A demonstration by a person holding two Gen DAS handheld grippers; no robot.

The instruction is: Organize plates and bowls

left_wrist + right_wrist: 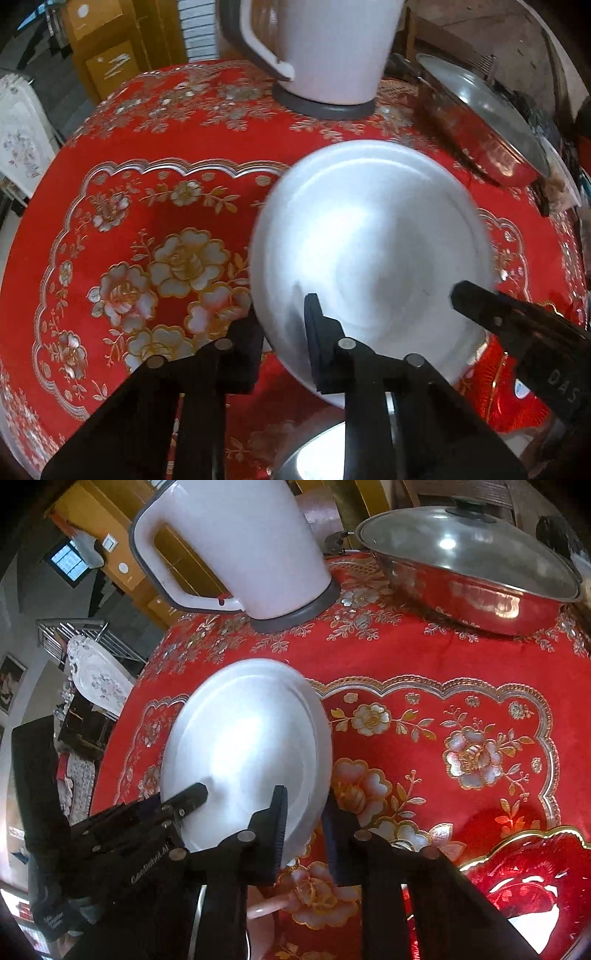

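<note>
Because both tongs share the white plate [369, 251], left tongs [284, 350] pinch its seven-o'clock rim; right tongs [306, 834] pinch five o'clock.

Round table under red floral cloth [443, 657] — white kettle [240, 546], lidded steel pan [480, 587], red glass dish [535, 882]

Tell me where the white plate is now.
The plate is in front of the kettle, left of the lidded pan; both tongs grip its near rim.

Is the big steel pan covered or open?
Covered. A glass lid with a dark knob sits on the steel pan, closing its rim.
</note>
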